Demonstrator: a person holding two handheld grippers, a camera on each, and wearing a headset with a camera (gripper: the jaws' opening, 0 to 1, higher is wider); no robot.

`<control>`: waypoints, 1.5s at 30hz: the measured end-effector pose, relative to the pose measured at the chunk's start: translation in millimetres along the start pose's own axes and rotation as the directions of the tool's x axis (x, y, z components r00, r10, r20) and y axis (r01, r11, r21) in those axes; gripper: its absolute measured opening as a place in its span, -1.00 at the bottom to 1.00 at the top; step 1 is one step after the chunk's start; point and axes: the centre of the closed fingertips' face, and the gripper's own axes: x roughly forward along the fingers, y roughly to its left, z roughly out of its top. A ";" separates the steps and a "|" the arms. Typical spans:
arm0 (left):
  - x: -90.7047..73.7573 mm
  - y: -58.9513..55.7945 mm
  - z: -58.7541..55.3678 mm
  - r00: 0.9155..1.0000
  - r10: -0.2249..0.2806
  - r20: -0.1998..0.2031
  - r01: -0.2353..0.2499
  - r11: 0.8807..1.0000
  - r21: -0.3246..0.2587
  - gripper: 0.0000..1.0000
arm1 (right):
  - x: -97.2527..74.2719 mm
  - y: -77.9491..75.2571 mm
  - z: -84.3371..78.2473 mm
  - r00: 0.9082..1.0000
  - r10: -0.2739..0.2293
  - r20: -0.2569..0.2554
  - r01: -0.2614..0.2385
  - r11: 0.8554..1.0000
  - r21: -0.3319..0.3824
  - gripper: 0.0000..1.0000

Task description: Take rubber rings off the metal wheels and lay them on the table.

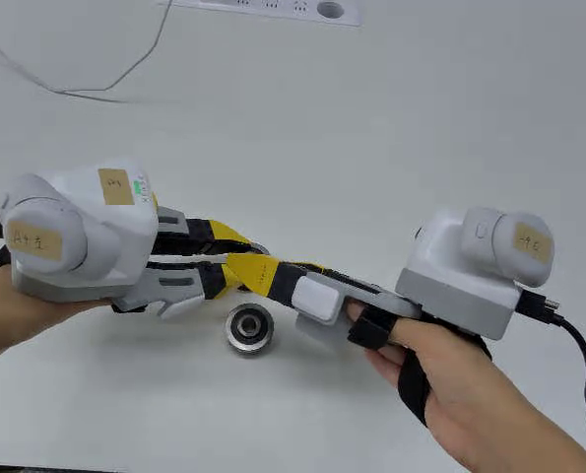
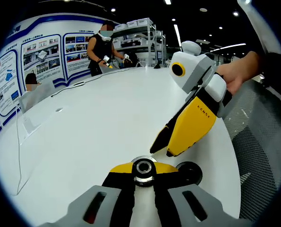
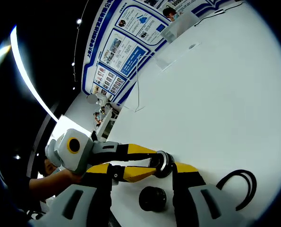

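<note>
My left gripper (image 2: 143,176) is shut on a small metal wheel (image 2: 144,166), its yellow jaw tips on either side of the wheel. My right gripper (image 2: 162,152) comes in from the right with its tips just above that wheel. In the right gripper view its jaws stand apart, and the held wheel (image 3: 163,163), dark around its rim, sits by the right jaw tip. The two grippers cross over the white table (image 1: 391,138). Two black rubber rings (image 3: 237,187) lie loose on the table to the right.
A second wheel (image 1: 249,328) lies flat on the table just below the crossed jaws. A thin cable (image 1: 86,91) and a power strip (image 1: 273,8) run along the far edge. People (image 2: 102,47) stand at the table's distant end.
</note>
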 end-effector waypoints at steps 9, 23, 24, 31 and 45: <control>0.8 0.6 0.1 1.000 -0.002 -0.006 0.002 1.000 0.008 -0.71 | 5.3 2.5 -1.5 1.000 0.006 -0.009 -0.006 1.000 0.002 0.08; 1.4 0.7 -0.6 1.000 -0.002 -0.012 0.003 0.999 0.040 -0.71 | 10.7 -0.2 -6.1 1.000 -0.006 -0.031 0.006 1.000 0.027 0.12; 1.4 0.7 -0.7 1.000 -0.002 -0.013 0.002 0.999 0.043 -0.72 | 11.1 0.2 -7.0 0.999 -0.004 -0.034 0.005 0.999 0.031 0.12; 1.6 1.7 -1.0 1.000 0.003 -0.028 -0.002 0.999 0.051 -0.72 | 9.8 1.0 -7.3 0.999 0.002 -0.036 0.000 0.999 0.054 0.10; 1.5 2.0 -1.0 1.000 0.003 -0.030 -0.001 0.999 0.051 -0.73 | 5.0 -4.0 -5.7 1.000 -0.003 -0.007 0.004 0.990 0.138 -0.10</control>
